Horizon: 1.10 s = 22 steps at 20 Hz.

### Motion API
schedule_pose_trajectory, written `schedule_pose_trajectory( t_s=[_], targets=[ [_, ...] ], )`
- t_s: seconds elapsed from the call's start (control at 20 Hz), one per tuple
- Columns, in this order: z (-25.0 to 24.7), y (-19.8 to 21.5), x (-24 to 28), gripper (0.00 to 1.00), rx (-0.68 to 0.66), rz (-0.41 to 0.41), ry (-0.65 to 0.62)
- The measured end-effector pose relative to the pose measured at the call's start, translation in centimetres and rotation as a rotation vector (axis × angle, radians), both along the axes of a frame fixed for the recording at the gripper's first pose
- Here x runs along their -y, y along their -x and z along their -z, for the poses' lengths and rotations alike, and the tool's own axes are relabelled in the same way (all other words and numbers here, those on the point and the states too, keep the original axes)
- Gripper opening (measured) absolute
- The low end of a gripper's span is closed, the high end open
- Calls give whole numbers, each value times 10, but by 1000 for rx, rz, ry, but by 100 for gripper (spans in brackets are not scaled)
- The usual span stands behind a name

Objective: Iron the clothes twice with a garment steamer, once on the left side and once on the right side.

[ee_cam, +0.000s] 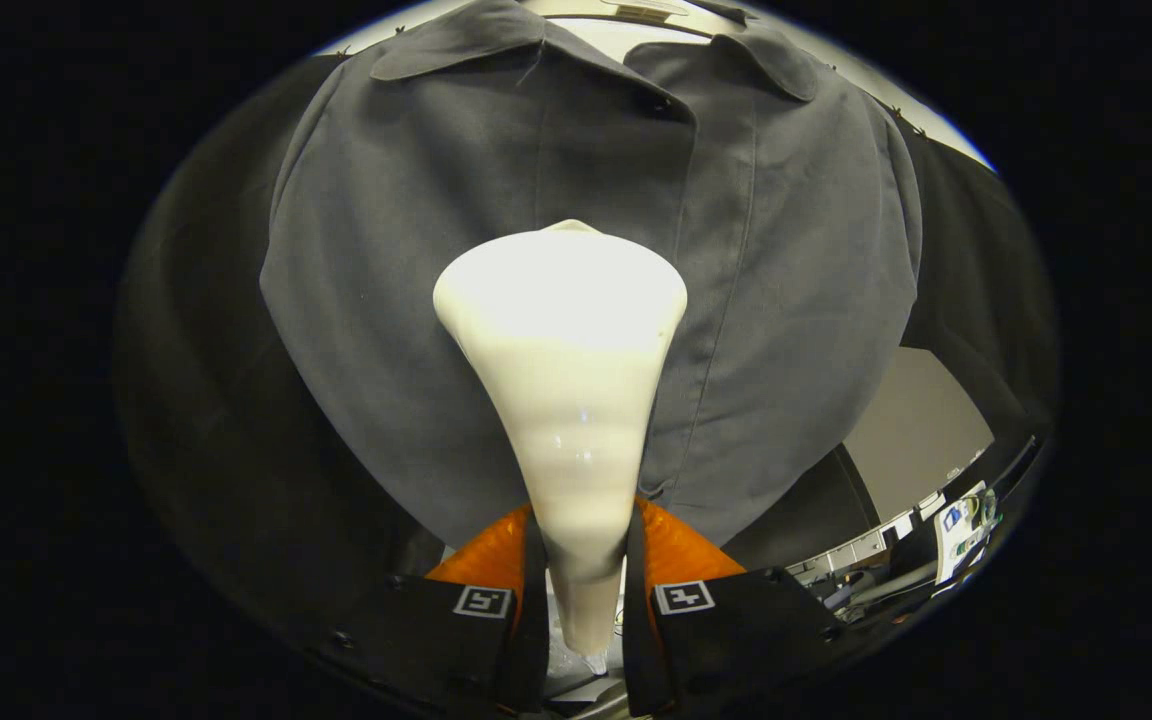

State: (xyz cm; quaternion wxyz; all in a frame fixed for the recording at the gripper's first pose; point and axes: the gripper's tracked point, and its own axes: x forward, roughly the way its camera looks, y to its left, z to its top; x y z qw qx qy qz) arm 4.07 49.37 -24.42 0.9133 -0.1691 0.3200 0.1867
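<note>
A grey collared shirt [406,260] hangs straight ahead on a hanger, its button placket running down just right of centre. A white garment steamer [566,360] stands upright between my fingers, its narrow handle pinched by both of them and its wide head pointing up. The head lies against the shirt's front at mid-chest, on the panel left of the placket. My gripper [581,590] is shut on the steamer's handle. The steamer hides the shirt's middle strip.
Black booth cloth [206,400] hangs behind the shirt on both sides. Beyond the right finger, low down, a grey wall [911,430] and a cluttered desk [936,540] show past the cloth's edge.
</note>
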Motion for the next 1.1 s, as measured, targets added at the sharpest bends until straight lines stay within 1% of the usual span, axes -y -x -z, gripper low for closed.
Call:
schedule_pose_trajectory(
  t_s=[0.25,0.45,0.75,1.1],
  targets=[
    [9,6,9,38,-38,4,12],
    [18,21,14,38,-84,7,37],
    [80,39,39,38,-163,34,65],
    [123,51,53,38,-218,67,83]
  ],
)
